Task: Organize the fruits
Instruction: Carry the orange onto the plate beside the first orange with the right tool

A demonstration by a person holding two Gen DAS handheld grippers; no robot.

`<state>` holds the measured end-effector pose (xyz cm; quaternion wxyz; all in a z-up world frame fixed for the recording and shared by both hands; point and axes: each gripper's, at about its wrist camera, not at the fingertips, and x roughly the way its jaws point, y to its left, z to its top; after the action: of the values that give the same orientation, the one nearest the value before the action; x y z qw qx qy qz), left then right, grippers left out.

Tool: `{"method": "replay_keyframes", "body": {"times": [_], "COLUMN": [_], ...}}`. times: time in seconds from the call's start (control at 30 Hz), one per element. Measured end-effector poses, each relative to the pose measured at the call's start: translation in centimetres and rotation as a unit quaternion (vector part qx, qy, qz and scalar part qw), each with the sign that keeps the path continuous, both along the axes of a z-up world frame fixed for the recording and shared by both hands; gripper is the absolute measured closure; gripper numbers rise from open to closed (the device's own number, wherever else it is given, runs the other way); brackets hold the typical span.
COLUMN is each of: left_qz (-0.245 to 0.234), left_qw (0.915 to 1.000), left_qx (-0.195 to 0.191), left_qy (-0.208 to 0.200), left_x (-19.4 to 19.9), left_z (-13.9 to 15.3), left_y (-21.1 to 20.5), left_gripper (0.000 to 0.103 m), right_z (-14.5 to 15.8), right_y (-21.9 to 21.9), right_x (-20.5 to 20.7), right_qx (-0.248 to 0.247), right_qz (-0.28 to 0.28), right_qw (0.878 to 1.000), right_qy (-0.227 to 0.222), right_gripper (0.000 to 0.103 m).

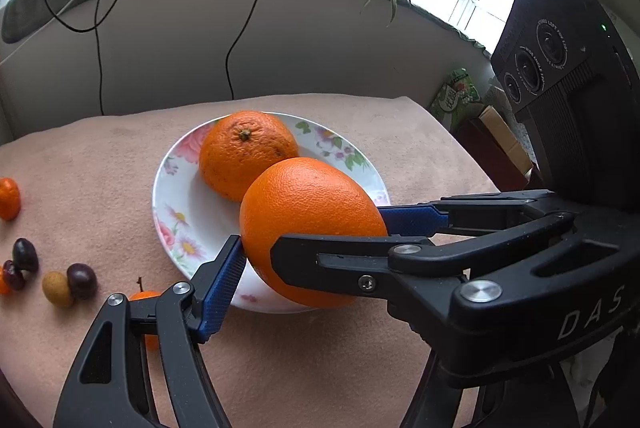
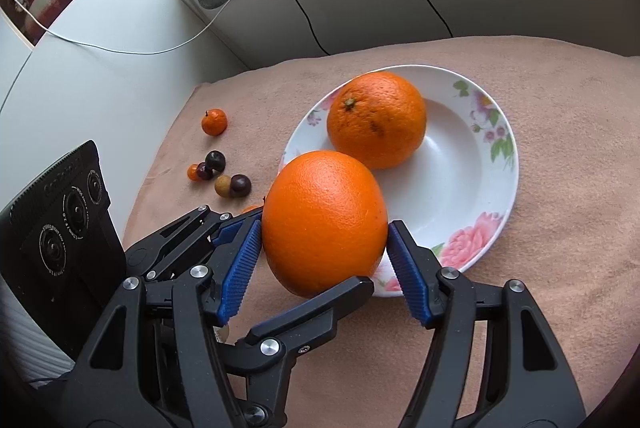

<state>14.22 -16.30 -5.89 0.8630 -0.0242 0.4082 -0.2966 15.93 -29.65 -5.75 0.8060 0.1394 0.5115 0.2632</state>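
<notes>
Orange fruit clamped between both grippers' pads, over plate

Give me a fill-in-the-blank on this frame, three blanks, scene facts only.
1. Both claws grip the same large ____ at once.
2. The plate already holds ____ orange.
3. The plate's rim is printed with ____.

Missing words: orange; one; flowers.

The left claw and the right claw each press it from two sides.

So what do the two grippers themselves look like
Both match: the left gripper and right gripper have black linkage arms with silver rivets and ribbed blue fingers. Each carries a black camera block with three lenses. White letters "DAS" mark the right one's body.
</notes>
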Motion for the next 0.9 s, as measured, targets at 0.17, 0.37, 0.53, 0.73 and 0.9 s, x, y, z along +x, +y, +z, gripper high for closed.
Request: {"method": "replay_keyframes", "body": {"times": [0.17, 0.37, 0.53, 0.73, 0.9], "left_qz": [-0.004, -0.006, -0.005, 0.005, 0.012], "left_qw": [1.0, 0.9999, 0.9997, 0.9996, 0.9995], "left_qx": [0.002, 0.011, 0.021, 0.026, 0.025], "left_qy": [0.006, 0.011, 0.008, -0.007, -0.017], "left_x": [0.5, 0.9, 0.8, 0.7, 0.1], "left_z": [-0.2, -0.5, -0.6, 0.3, 1.0], "left_y": [-0.8, -1.6, -1.8, -1.2, -0.5], "left_gripper": [0.032, 0.032, 0.031, 0.031, 0.031], "right_z": [-0.3, -0.7, -0.8, 0.7, 1.9], "right_y": [-0.7, -0.5, -0.4, -1.2, -1.6], "right_x": [0.1, 0.3, 0.3, 0.0, -0.4], "right_qx": [0.0, -0.007, -0.013, -0.013, -0.013], "right_qz": [-0.006, -0.009, -0.015, -0.031, -0.039], "right_qw": [1.0, 1.0, 1.0, 0.999, 0.999], "right_qy": [0.001, 0.005, 0.007, -0.021, -0.036], "right_gripper": [0.036, 0.036, 0.036, 0.035, 0.035]}}
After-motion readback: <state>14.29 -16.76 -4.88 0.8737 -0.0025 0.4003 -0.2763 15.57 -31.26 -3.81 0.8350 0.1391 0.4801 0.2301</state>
